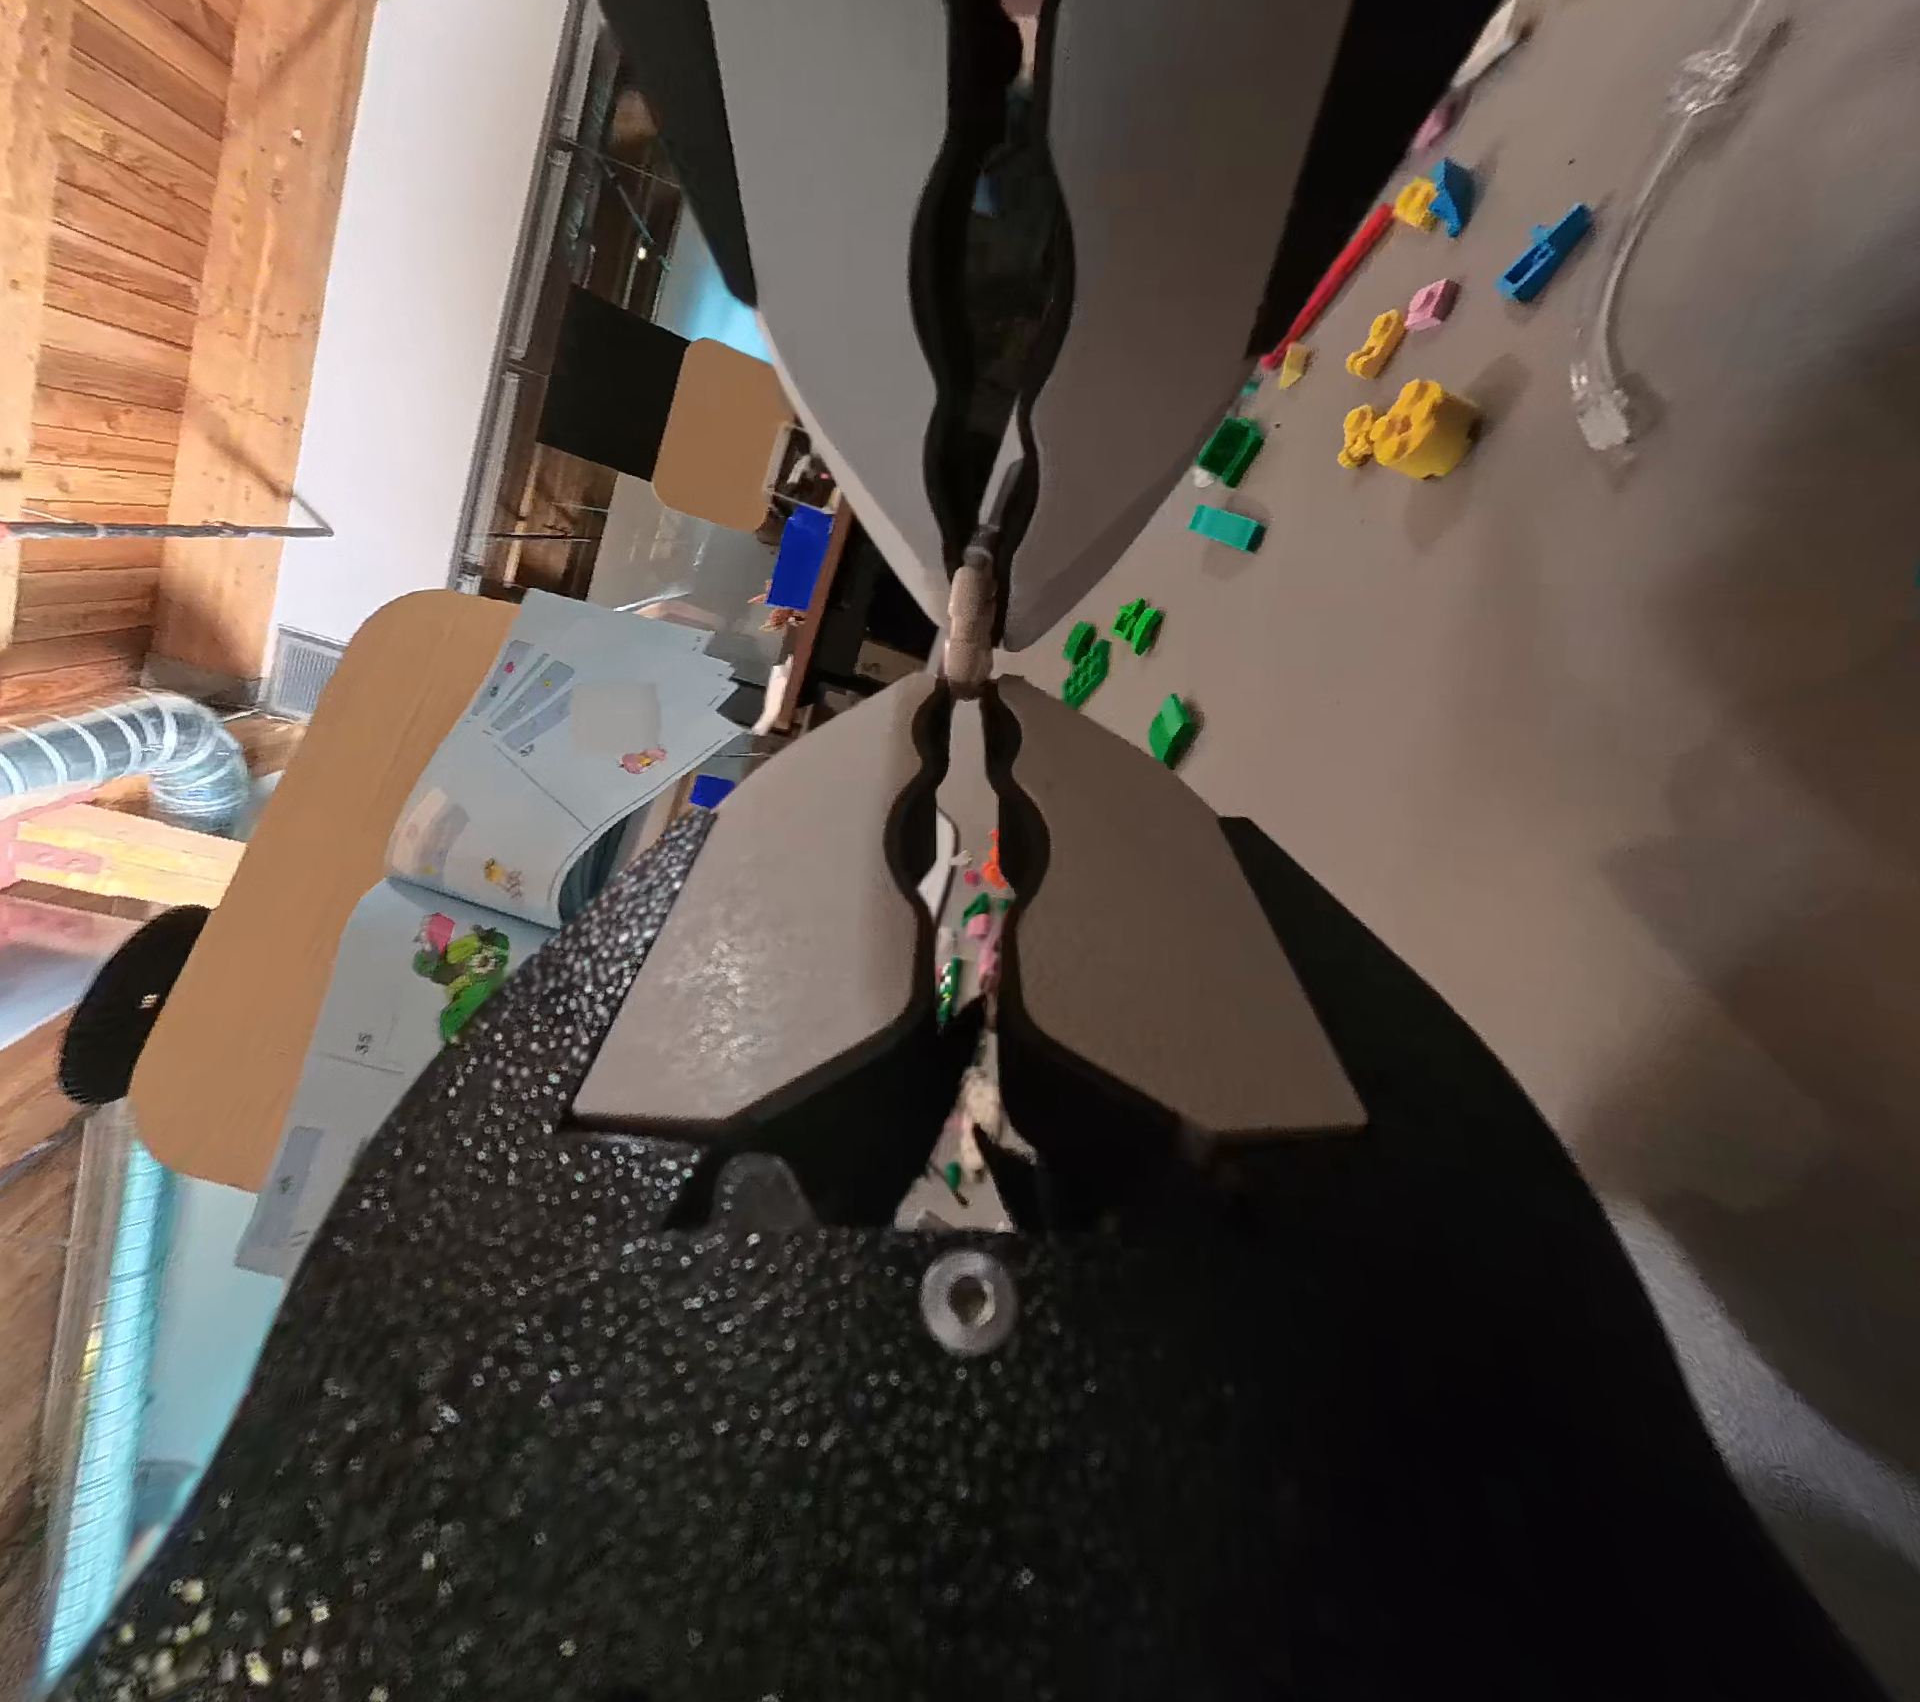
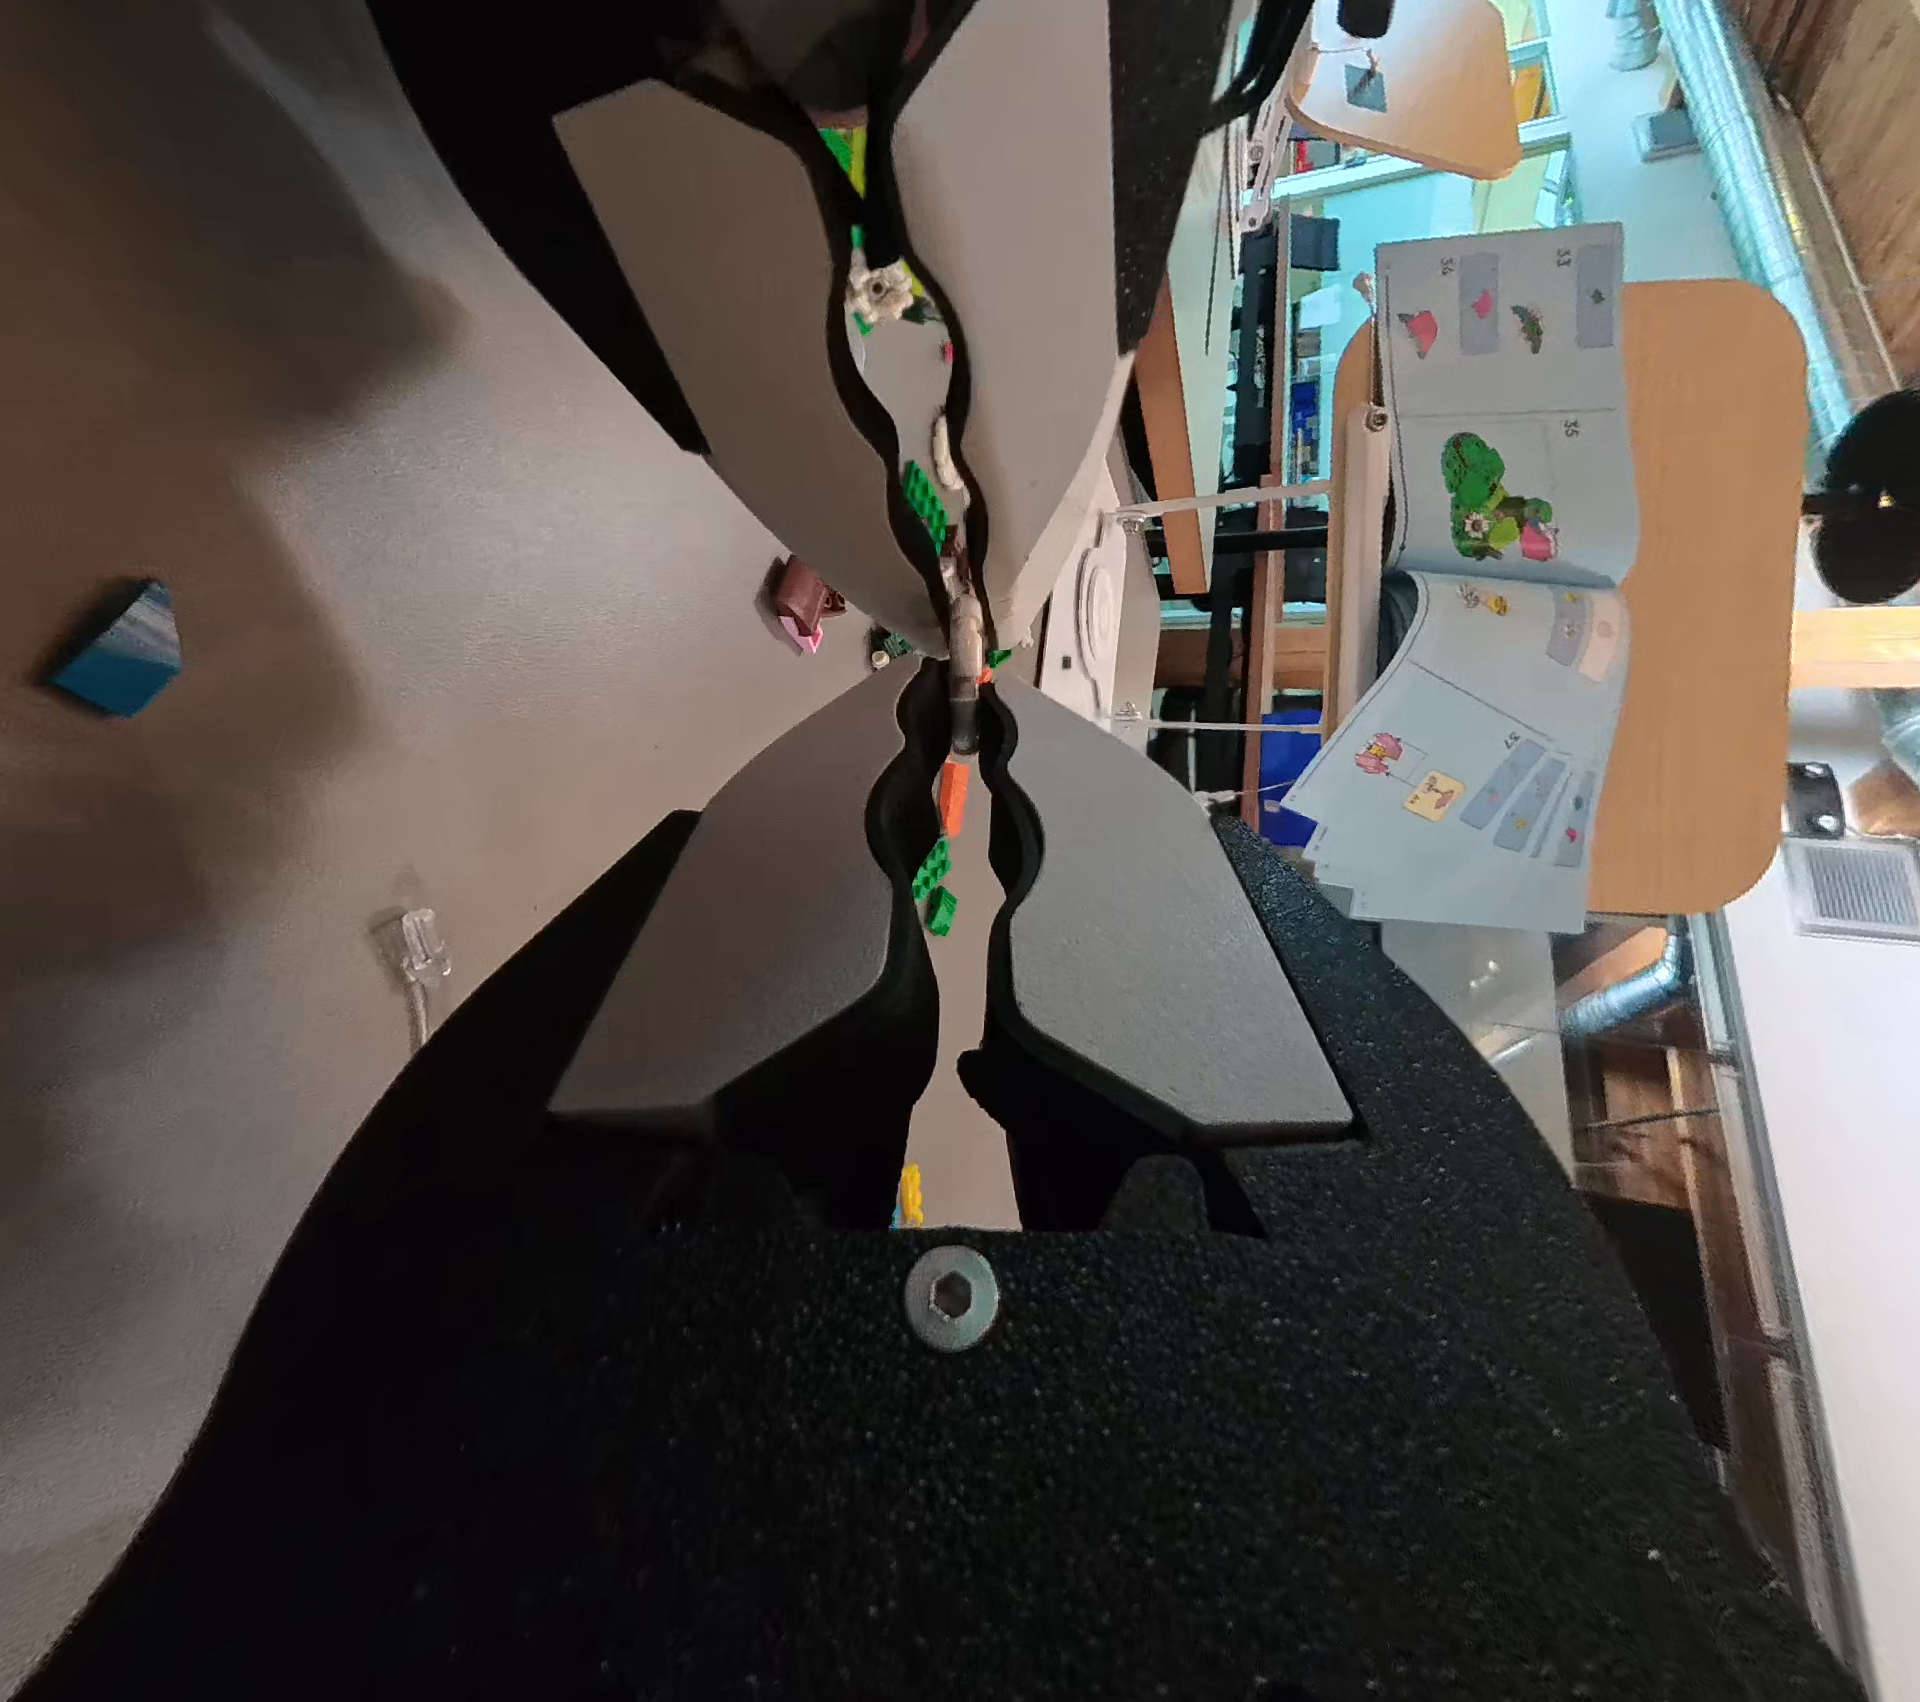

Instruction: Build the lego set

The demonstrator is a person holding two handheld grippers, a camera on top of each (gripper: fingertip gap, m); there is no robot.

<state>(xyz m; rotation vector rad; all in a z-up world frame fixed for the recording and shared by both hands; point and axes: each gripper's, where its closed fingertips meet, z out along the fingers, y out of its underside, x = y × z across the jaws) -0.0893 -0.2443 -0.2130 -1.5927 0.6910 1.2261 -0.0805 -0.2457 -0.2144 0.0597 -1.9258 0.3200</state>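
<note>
My two grippers meet tip to tip above the grey table (image 1: 1455, 821). A small grey-tan rod piece (image 1: 968, 626) spans the gap between them. My left gripper (image 1: 966, 702) is shut on its near end. My right gripper (image 1: 979, 561) comes from the top of the left wrist view, shut on the far end. In the right wrist view my right gripper (image 2: 961, 722) holds the same rod piece (image 2: 966, 665), with the left gripper (image 2: 961, 603) opposite. Loose bricks lie on the table: yellow (image 1: 1413, 426), green (image 1: 1091, 665), blue (image 1: 1543, 255), a long red one (image 1: 1340, 281).
An open instruction booklet (image 2: 1507, 561) leans on a wooden board behind the table; it also shows in the left wrist view (image 1: 582, 769). A clear curved piece (image 1: 1662, 198), a turquoise brick (image 1: 1226, 528), a blue tile (image 2: 120, 650) and a brown and pink piece (image 2: 800, 603) lie on the table.
</note>
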